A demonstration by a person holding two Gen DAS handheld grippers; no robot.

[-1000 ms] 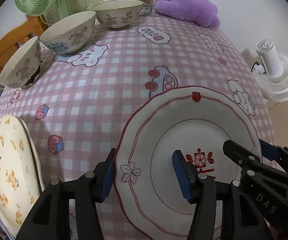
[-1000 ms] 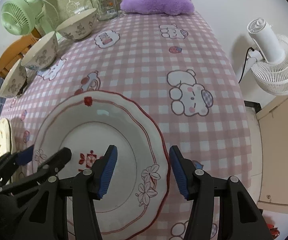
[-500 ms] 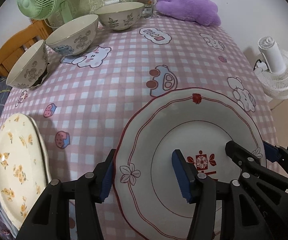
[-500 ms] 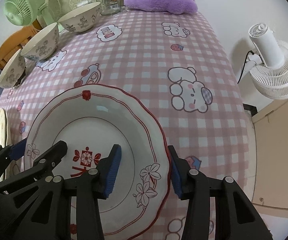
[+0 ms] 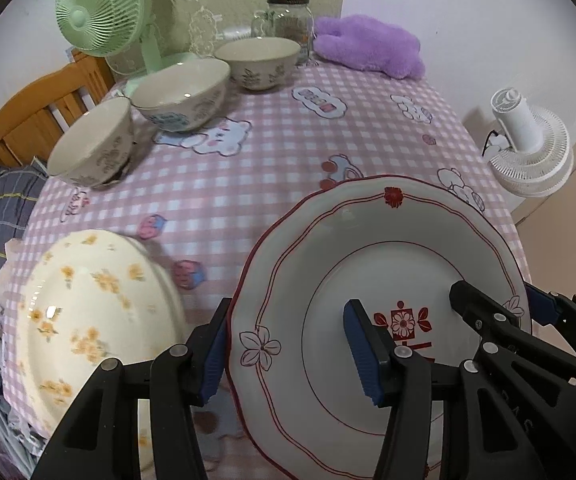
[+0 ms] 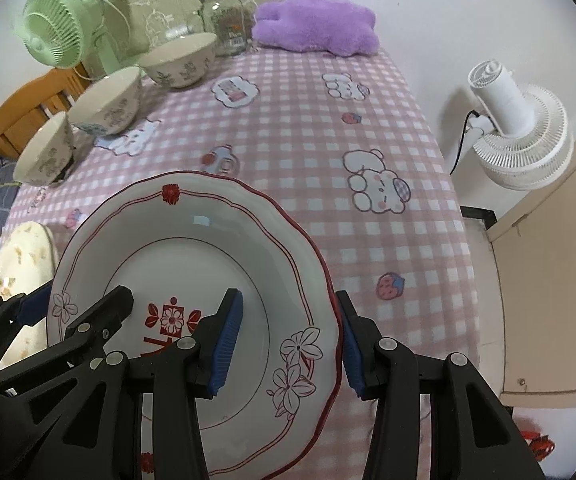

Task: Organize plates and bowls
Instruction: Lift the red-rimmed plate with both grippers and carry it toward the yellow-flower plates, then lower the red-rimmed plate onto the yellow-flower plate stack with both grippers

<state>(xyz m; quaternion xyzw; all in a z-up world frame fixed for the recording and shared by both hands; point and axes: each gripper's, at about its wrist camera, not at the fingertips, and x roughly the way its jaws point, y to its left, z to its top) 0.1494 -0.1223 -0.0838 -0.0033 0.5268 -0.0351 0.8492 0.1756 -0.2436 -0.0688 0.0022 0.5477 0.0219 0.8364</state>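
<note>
A white plate with red trim (image 5: 388, 264) (image 6: 191, 256) is held between both grippers, raised above the pink checked tablecloth (image 5: 271, 148). My left gripper (image 5: 292, 348) straddles its left rim, jaws closed on it. My right gripper (image 6: 288, 340) straddles its right rim the same way. A cream plate with yellow flowers (image 5: 91, 312) (image 6: 19, 252) lies at the table's front left. Three patterned bowls (image 5: 95, 144) (image 5: 181, 92) (image 5: 259, 60) stand in a row along the far left.
A green fan (image 5: 99, 12), a glass jar (image 5: 288, 20) and a purple plush (image 5: 368, 46) stand at the table's far end. A white fan (image 5: 528, 148) stands on the floor to the right. A wooden chair (image 5: 35, 112) is at the left.
Both grippers have lifted the red-trimmed plate and pulled back and up. The cream plate and bowls now show further into view. Both grips have tightened on the rim.
</note>
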